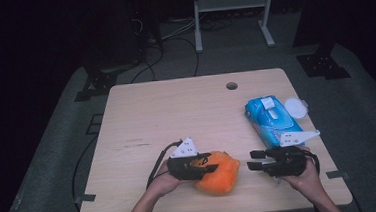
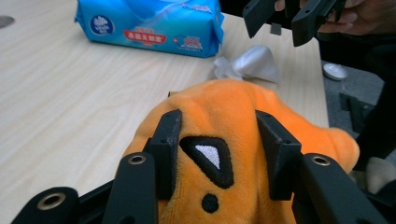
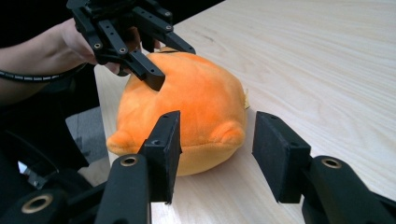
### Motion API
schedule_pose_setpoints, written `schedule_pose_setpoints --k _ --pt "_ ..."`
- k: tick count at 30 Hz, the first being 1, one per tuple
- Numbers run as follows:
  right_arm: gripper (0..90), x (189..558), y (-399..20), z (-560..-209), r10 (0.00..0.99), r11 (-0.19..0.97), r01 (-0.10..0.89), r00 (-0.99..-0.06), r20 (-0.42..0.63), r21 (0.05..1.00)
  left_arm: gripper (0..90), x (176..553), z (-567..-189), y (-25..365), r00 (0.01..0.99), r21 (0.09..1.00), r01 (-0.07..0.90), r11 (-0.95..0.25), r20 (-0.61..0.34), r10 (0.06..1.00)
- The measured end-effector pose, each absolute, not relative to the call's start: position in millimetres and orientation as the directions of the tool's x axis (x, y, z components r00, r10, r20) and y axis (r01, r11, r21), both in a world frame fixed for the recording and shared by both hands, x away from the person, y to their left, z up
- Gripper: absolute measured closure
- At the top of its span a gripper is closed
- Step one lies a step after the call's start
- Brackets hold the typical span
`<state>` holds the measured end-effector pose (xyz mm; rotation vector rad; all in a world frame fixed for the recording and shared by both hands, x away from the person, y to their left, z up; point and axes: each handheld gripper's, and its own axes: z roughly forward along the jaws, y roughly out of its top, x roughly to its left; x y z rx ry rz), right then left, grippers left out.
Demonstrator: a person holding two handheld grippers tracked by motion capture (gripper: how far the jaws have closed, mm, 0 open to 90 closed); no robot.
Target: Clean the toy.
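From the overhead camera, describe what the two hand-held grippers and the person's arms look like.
Both are black. The left hand-held gripper carries a pale grey three-cornered plate on top and trails a black cable. The right hand-held gripper has the same plate. Each has two flat, blocky black jaws on arms fixed with brass-coloured rivets. The forearms are bare, no sleeves in sight.

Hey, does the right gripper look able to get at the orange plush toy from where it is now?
Probably yes. The right gripper stands open and aimed at the orange plush toy, with bare table between them. The left gripper already clamps the toy's far side.
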<state>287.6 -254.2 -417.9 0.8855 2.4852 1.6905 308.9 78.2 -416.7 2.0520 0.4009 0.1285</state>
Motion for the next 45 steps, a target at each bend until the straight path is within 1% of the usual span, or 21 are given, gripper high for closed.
schedule_pose_setpoints --k 5,14,18,23,25,27,30,36,45 --pt "50.5 289.5 -259.0 -418.3 0.461 0.233 0.448 -0.832 0.308 0.863 57.0 317.3 -407.2 81.1 0.927 0.877 0.228 -0.423 -0.061 0.371" --pt "50.1 292.1 -256.7 -421.4 0.481 0.241 0.450 -0.825 0.296 0.860 56.3 349.0 -386.1 92.2 0.881 0.895 0.198 -0.400 0.016 0.473" --pt "49.6 295.3 -257.3 -422.4 0.490 0.244 0.451 -0.821 0.292 0.858 55.9 363.8 -391.1 97.9 0.861 0.895 0.211 -0.392 0.020 0.509" --pt "49.0 298.6 -257.1 -423.7 0.496 0.256 0.448 -0.821 0.281 0.856 55.1 375.3 -410.6 100.6 0.837 0.889 0.247 -0.385 0.005 0.548" --pt "48.7 298.3 -257.3 -424.4 0.500 0.262 0.449 -0.820 0.278 0.854 54.2 376.4 -419.1 100.9 0.837 0.880 0.263 -0.395 -0.004 0.547" --pt "48.6 297.8 -258.0 -424.9 0.503 0.264 0.452 -0.818 0.278 0.852 52.6 376.5 -421.7 103.6 0.833 0.888 0.280 -0.364 -0.037 0.552" --pt "47.4 297.6 -258.5 -425.3 0.512 0.267 0.451 -0.815 0.271 0.852 46.4 376.1 -419.6 106.8 0.832 0.884 0.289 -0.367 -0.042 0.554" --pt "47.0 296.1 -260.1 -423.0 0.525 0.261 0.448 -0.809 0.264 0.855 39.4 372.3 -413.2 110.5 0.833 0.887 0.287 -0.362 -0.044 0.551" --pt "45.2 297.5 -265.4 -423.3 0.538 0.254 0.456 -0.799 0.267 0.853 37.2 360.4 -402.3 125.0 0.835 0.891 0.280 -0.358 -0.043 0.548"
